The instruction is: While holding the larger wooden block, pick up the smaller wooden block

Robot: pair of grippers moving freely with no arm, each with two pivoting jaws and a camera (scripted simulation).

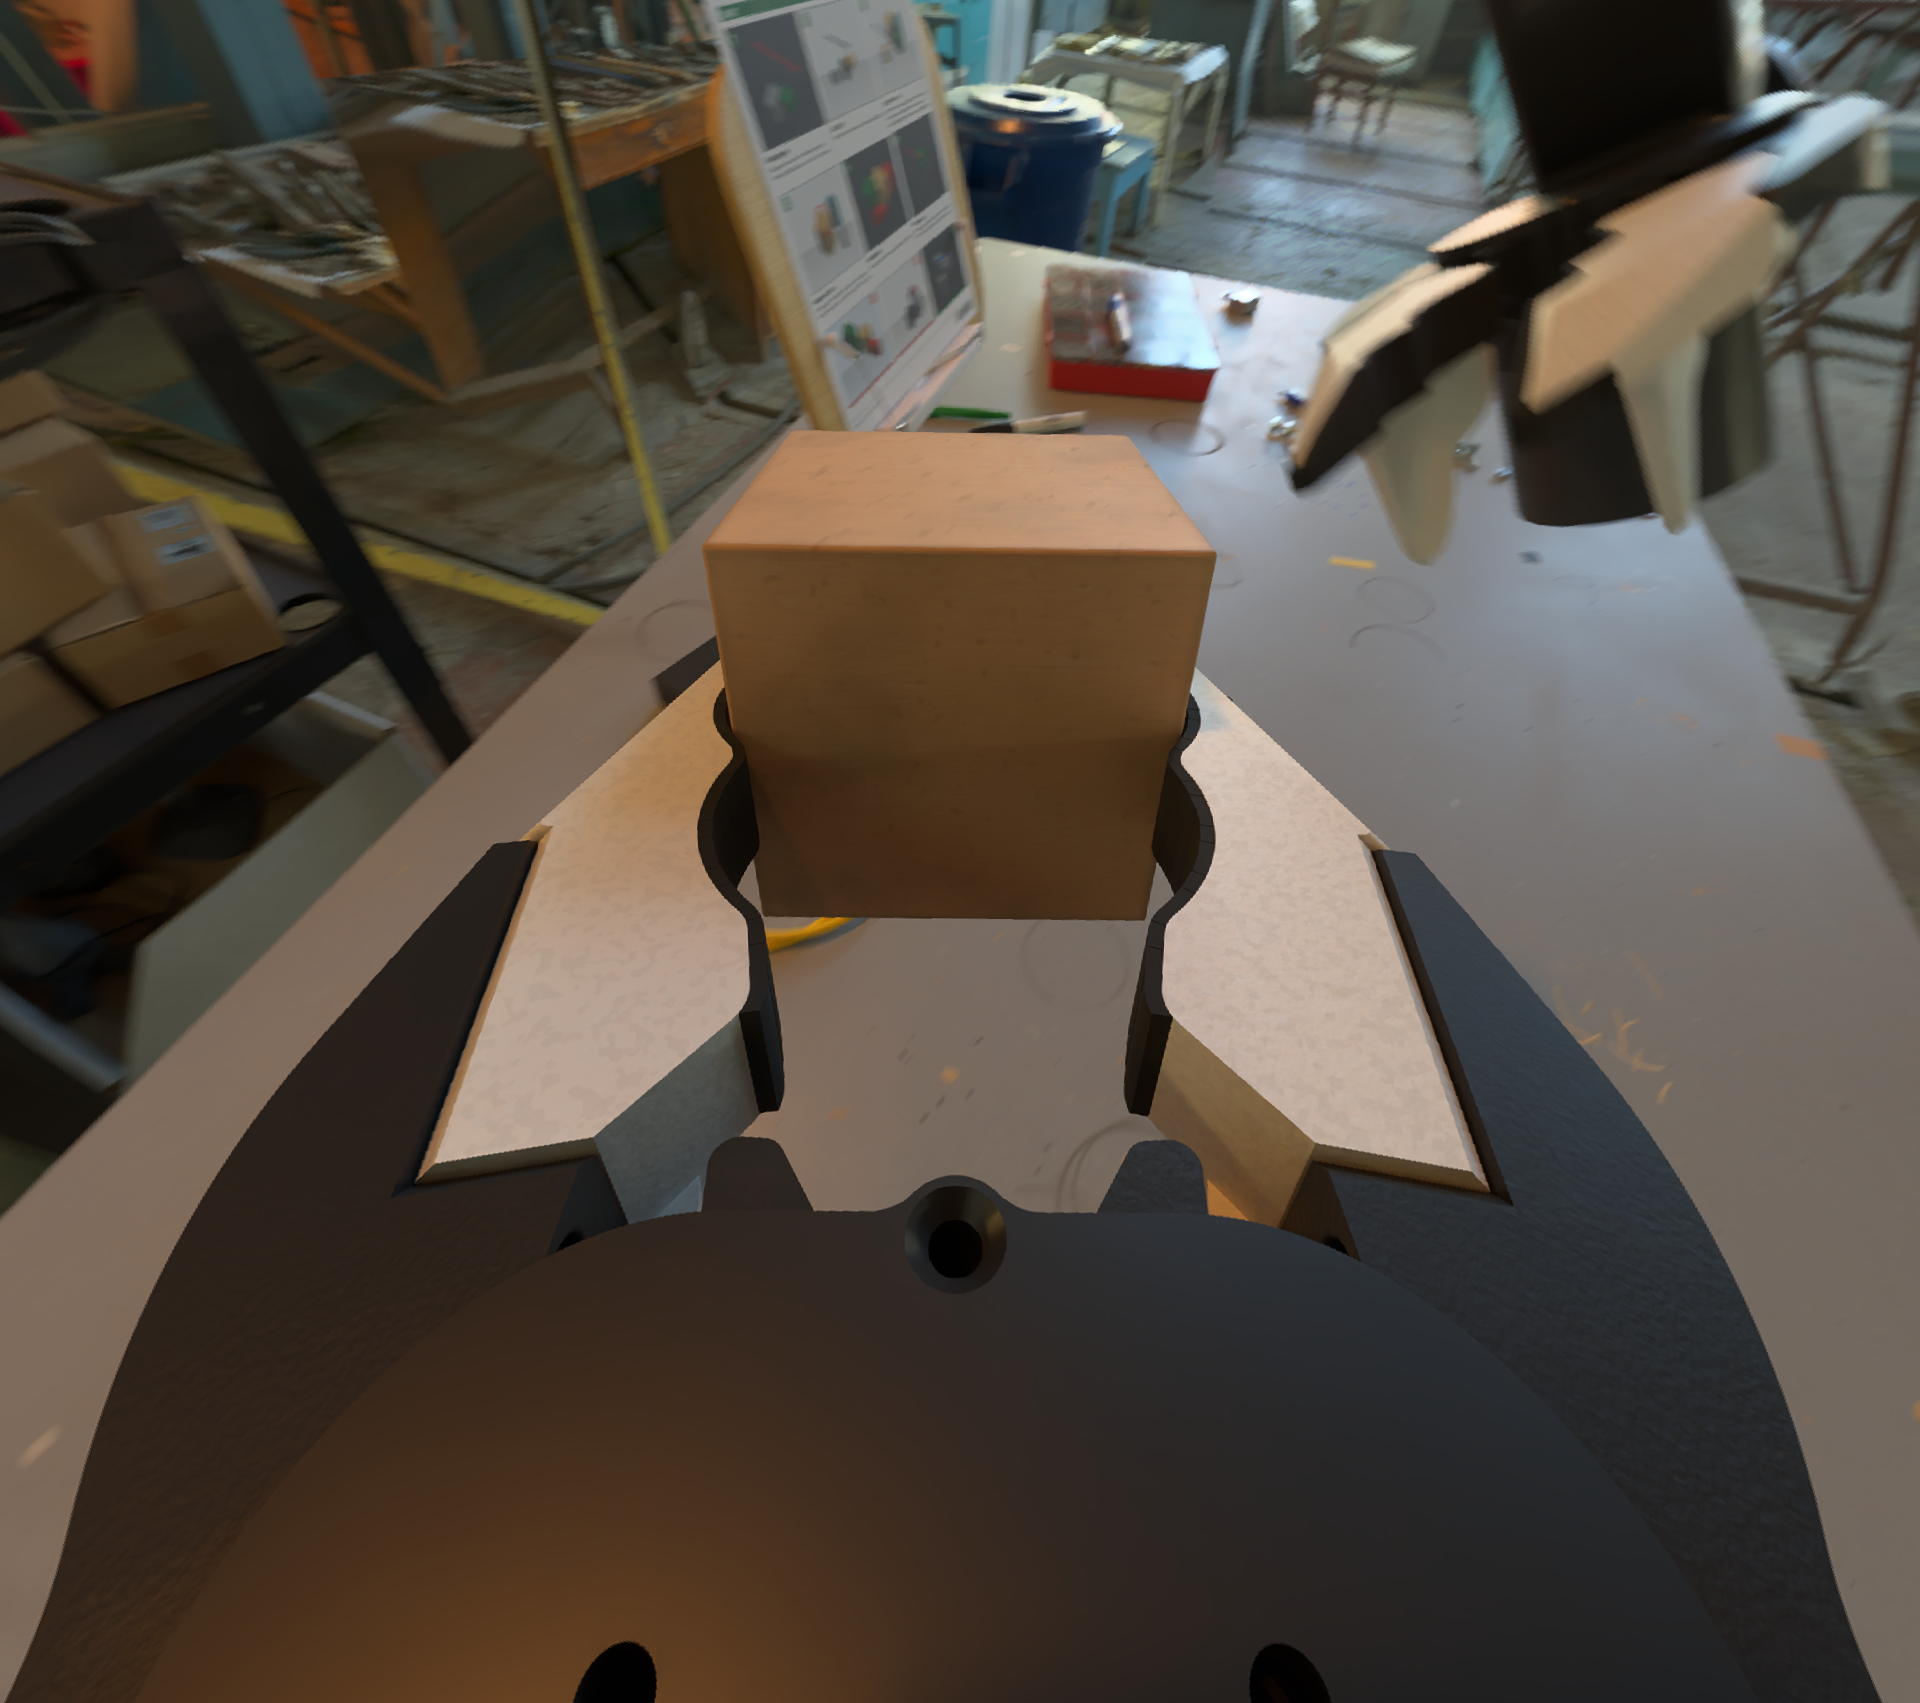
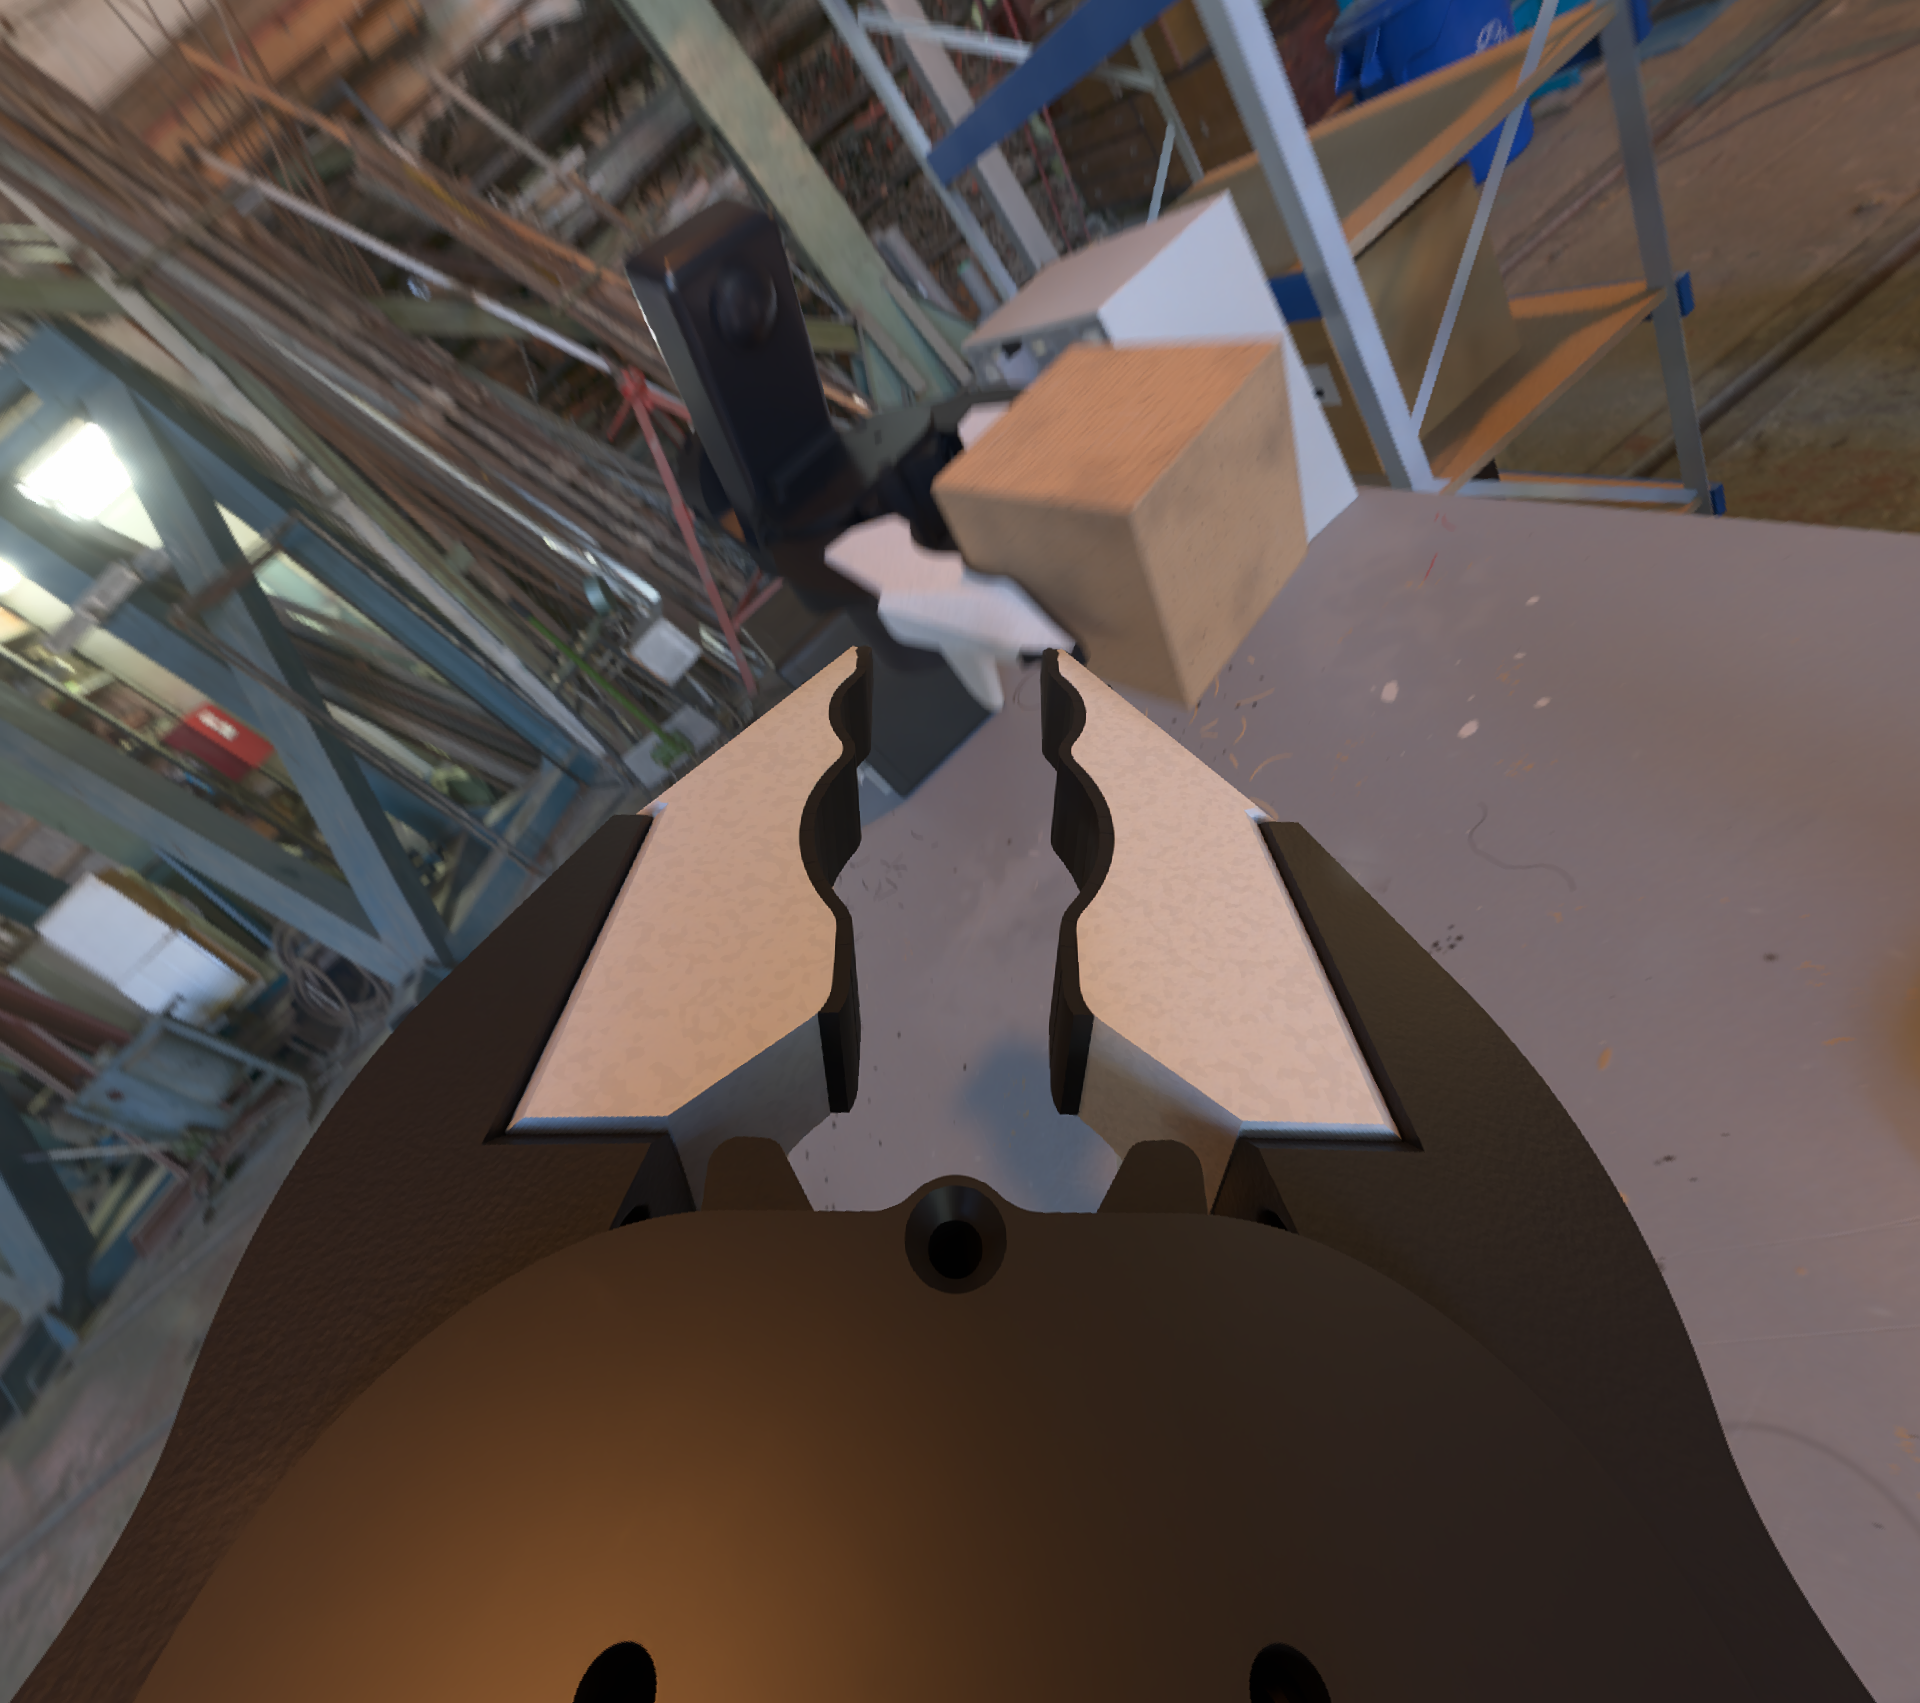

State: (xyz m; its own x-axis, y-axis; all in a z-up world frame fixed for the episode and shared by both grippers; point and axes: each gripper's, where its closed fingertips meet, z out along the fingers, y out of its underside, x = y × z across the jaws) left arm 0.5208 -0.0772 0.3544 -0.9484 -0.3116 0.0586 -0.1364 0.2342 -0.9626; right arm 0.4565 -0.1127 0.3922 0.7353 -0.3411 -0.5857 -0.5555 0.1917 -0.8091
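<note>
Left claw [image 1: 956,806] squeezed the big block [image 1: 951,666] above the table [image 1: 1558,822]; right claw [image 2: 956,874] was open, empty. A bump could knock it loose.

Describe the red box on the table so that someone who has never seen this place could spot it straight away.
Start at the long grey-brown worktable and look to its far end, just right of the leaning white poster board. There lies the flat rectangular red box with small items on top. It is the only red thing on the table, and far lower than the plain wooden cube held in the left tool.
</note>
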